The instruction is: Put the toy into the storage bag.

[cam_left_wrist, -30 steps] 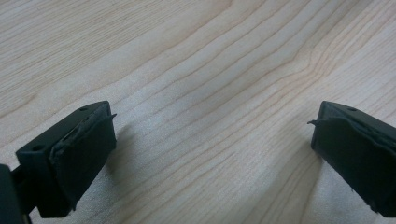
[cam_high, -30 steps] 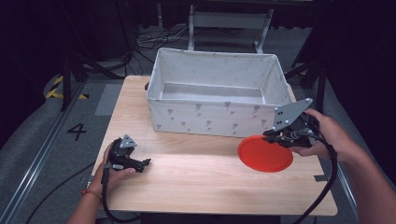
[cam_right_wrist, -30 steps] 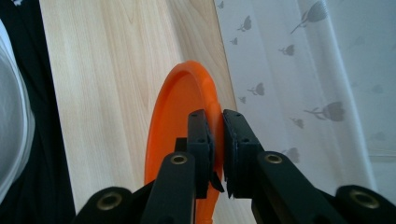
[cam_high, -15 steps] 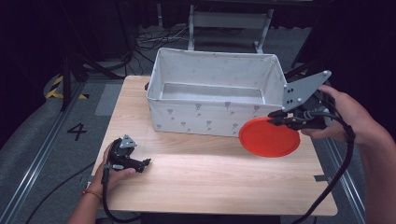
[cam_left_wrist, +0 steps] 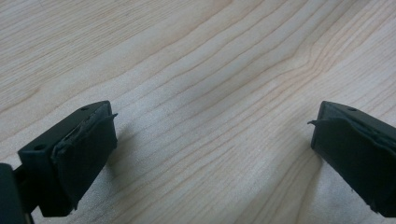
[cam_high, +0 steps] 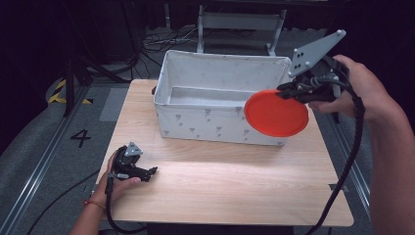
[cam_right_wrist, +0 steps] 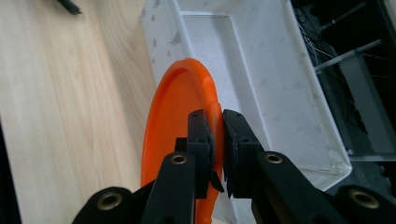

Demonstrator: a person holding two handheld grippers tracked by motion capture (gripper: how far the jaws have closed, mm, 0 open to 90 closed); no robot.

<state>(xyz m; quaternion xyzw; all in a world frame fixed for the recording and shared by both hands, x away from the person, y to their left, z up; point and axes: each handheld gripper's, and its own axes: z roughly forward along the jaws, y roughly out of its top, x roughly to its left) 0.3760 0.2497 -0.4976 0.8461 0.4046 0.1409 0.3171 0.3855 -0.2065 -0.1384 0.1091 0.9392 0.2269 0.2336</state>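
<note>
R gripper (cam_right_wrist: 217, 135) clamps orange plate (cam_high: 275, 113) rim | plate tilted, face toward camera

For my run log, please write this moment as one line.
right gripper: shut on orange plate rim, plate off the table | left gripper: open, over table | white bin: nothing visible inside

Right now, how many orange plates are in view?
1. The orange plate is clamped by its rim in the right tool, held in the air by the front right corner of the white bin. Nothing else shows inside the bin.
</note>
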